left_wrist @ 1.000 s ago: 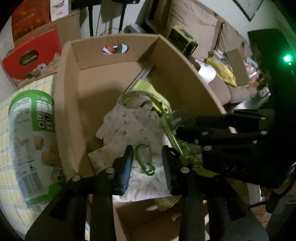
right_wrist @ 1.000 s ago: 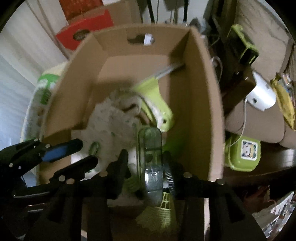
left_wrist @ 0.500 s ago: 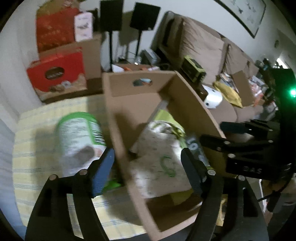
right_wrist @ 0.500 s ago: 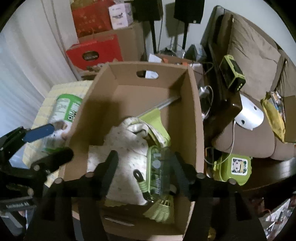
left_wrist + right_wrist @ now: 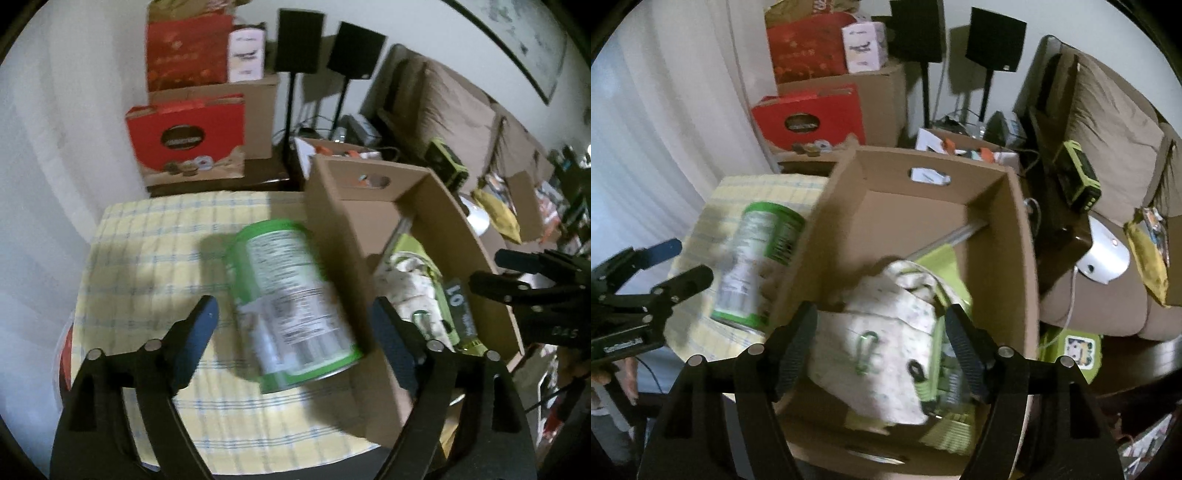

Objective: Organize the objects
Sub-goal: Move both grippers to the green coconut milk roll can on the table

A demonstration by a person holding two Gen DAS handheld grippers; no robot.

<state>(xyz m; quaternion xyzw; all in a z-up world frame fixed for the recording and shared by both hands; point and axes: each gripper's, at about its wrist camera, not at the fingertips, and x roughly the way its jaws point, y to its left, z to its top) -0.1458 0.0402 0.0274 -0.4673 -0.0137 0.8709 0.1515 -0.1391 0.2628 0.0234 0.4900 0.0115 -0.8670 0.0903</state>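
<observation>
Your table (image 5: pixel 155 236) with the yellow checked cloth holds a big cardboard box (image 5: pixel 1019 236), already part full with a cloth bag (image 5: pixel 886 332), a small green clip (image 5: pixel 866 349) and other things. Only the green can (image 5: pixel 291 299) is left outside, so I think it is next. It lies on its side just beside the box wall, its long way running from far end to near end, tipped a little sideways. Your left gripper (image 5: pixel 295 347) hangs above it, jaws opening wide, nothing between them. Your right gripper (image 5: pixel 882 350) hangs over the box, jaws opening and empty too. Lower the left one around the can.
</observation>
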